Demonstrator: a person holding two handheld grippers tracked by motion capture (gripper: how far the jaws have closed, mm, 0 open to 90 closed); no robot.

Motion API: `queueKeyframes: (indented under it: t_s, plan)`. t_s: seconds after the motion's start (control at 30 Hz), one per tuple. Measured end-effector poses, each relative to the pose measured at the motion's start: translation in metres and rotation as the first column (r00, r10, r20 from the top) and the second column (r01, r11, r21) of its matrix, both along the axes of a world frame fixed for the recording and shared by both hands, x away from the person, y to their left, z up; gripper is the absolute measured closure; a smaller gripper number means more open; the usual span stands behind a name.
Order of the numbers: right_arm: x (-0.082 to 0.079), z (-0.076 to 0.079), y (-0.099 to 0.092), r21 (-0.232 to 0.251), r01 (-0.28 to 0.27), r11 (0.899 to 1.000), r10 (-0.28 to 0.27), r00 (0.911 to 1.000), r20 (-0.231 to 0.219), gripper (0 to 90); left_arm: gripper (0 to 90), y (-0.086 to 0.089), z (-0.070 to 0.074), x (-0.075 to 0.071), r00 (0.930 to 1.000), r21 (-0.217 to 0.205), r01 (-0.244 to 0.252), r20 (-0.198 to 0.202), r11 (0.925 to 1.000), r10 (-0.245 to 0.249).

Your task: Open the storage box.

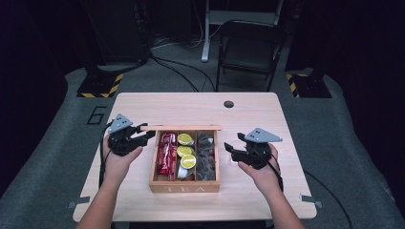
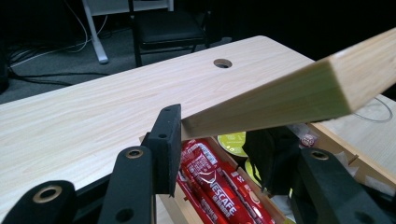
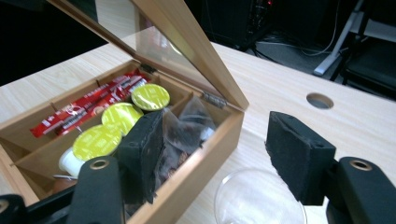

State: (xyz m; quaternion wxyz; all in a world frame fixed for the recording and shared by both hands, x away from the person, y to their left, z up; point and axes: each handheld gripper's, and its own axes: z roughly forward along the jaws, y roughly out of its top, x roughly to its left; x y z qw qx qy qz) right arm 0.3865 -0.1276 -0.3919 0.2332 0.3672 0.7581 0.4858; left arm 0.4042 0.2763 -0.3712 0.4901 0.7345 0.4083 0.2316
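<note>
Dark room (grey carpet (image 1: 47,191)), folding chair (image 1: 250,47)

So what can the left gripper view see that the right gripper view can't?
Left gripper view: the left gripper pinching the wooden edge of the raised lid, the word Nescafe on the red sachets, and a black chair behind the table.

Right gripper view: the lid's glass pane, its hinge, the tea bags, and a clear glass below the open right gripper.

Both: the red sachets, the yellow-topped capsules, the wooden box and the round hole in the table.
</note>
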Motion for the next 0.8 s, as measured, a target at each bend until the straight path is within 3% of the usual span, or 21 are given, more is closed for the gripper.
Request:
queueKeyframes:
  t_s: [0.1, 0.37, 0.47, 0.57, 0.8]
  plan:
    - [0.001, -0.013, -0.006, 0.003, 0.011, 1.0, -0.011, 0.9998, -0.015, 35.4, 56.4, 0.0, 0.0, 0.0, 1.0, 0.002, -0.002, 0.002, 1.0, 0.002]
    - [0.004, -0.029, -0.011, 0.006, 0.035, 0.999, -0.035, 0.9987, -0.037, 34.1, 56.4, -0.001, -0.001, -0.002, 1.0, 0.009, -0.002, 0.001, 1.0, 0.002]
    - [0.003, -0.032, -0.01, 0.002, 0.018, 1.0, -0.018, 0.9993, -0.034, 34.4, 56.4, 0.0, -0.001, -0.001, 1.0, 0.008, -0.001, 0.001, 1.0, 0.001]
    - [0.002, -0.036, -0.005, -0.057, 0.009, 0.998, -0.011, 0.9996, -0.025, 37.3, 56.4, 0.0, -0.001, -0.001, 1.0, 0.008, -0.001, 0.002, 1.0, 0.001]
    - [0.0, -0.041, -0.001, -0.05, -0.025, 0.998, 0.024, 0.9993, -0.029, 41.2, 56.4, 0.0, -0.001, -0.002, 1.0, 0.008, 0.0, 0.001, 1.0, 0.0]
